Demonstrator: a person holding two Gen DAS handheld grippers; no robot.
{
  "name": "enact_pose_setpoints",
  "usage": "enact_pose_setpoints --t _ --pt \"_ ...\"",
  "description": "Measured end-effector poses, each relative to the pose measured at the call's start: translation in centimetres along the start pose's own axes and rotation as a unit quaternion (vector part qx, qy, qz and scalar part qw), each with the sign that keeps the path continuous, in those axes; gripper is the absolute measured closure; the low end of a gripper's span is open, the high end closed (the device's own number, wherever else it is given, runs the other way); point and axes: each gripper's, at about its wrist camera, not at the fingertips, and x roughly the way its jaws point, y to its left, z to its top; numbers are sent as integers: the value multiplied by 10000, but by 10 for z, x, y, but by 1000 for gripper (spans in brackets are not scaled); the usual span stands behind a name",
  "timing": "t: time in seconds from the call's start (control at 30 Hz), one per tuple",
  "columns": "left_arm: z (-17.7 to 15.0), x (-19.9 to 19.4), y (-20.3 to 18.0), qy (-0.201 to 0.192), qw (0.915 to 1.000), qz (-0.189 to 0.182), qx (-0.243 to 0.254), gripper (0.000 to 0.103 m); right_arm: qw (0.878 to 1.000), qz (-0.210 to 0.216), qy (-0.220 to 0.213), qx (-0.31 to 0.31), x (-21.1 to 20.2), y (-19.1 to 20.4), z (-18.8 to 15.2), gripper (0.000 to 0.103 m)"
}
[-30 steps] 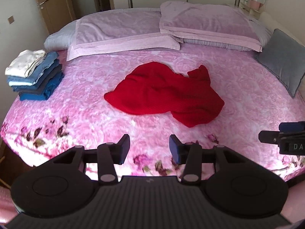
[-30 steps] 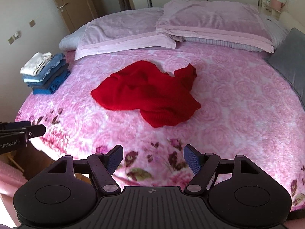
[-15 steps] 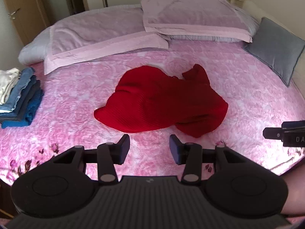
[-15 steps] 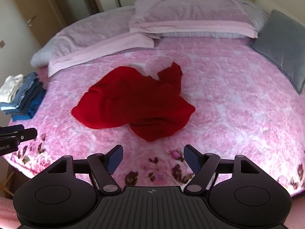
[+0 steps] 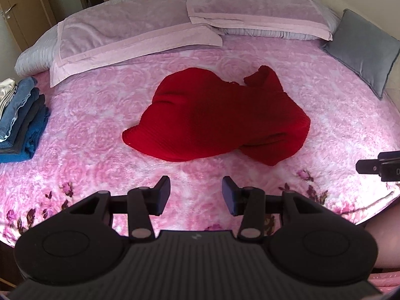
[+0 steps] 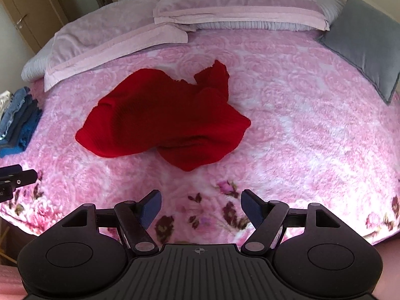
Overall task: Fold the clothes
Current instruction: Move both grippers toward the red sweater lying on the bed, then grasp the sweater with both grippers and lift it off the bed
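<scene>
A crumpled red knit garment [image 5: 215, 117] [image 6: 162, 120] lies in a heap in the middle of a pink rose-patterned bedspread [image 5: 95, 130] [image 6: 300, 125]. My left gripper [image 5: 196, 190] hangs open above the bedspread just in front of the garment's near edge, nothing between its fingers. My right gripper [image 6: 200, 201] is also open and empty, a little short of the garment's lower lobe. Each gripper's tip shows at the side edge of the other view: the right gripper's tip [image 5: 380, 166] and the left gripper's tip [image 6: 15, 178].
A stack of folded blue and white clothes [image 5: 20, 120] [image 6: 17, 122] sits at the bed's left edge. Two lilac pillows [image 5: 130, 37] [image 5: 252, 10] lie along the head, a grey cushion [image 5: 365, 50] at the right. A wooden door [image 5: 15, 7] stands behind on the left.
Both grippers have moved forward and down over the bed toward the red garment, which now looks larger and closer. The jaws kept the same width.
</scene>
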Motion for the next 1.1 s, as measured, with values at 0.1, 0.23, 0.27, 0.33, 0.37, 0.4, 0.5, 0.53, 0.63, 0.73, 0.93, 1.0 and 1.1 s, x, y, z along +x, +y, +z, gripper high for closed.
enact_pose_setpoints --t 0.1,0.23,0.27,0.33,0.37,0.4,0.5,0.53,0.63,0.73,0.93,1.0,1.1 --pt "-2 1 5 -8 9999 69 -78 62 10000 1 47 -78 8 -1 4 29" --pt "-5 6 12 31 9995 206 -250 62 9997 35 91 -215 18 -4 12 29" --pt "-5 8 13 51 9993 242 -287 62 9996 53 95 -259 20 -5 14 29" --pt "-5 13 13 92 9989 313 -346 62 9993 91 114 -332 26 -8 19 29" --pt "-3 16 11 100 9987 338 -358 62 9992 109 130 -359 29 -10 22 29" --pt "-2 18 9 105 9987 357 -361 62 9991 126 157 -380 32 -12 24 30" --pt "2 27 -3 111 9986 392 -329 62 9987 170 188 -452 39 -25 32 30" --pt "3 30 -7 115 9985 399 -349 62 9985 178 206 -479 42 -30 35 30" --pt "7 41 -19 129 9981 403 -437 62 9981 162 261 -529 49 -49 42 29" --pt "9 54 -31 156 9975 399 -554 62 9979 155 316 -543 58 -73 50 30" --pt "0 89 -59 319 9965 234 -730 61 9966 101 479 -663 86 -111 61 30" --pt "-7 103 -67 397 9958 152 -805 61 9962 103 509 -697 98 -123 62 29" --pt "-18 124 -77 505 9941 -5 -958 61 9954 29 541 -795 118 -141 62 30"
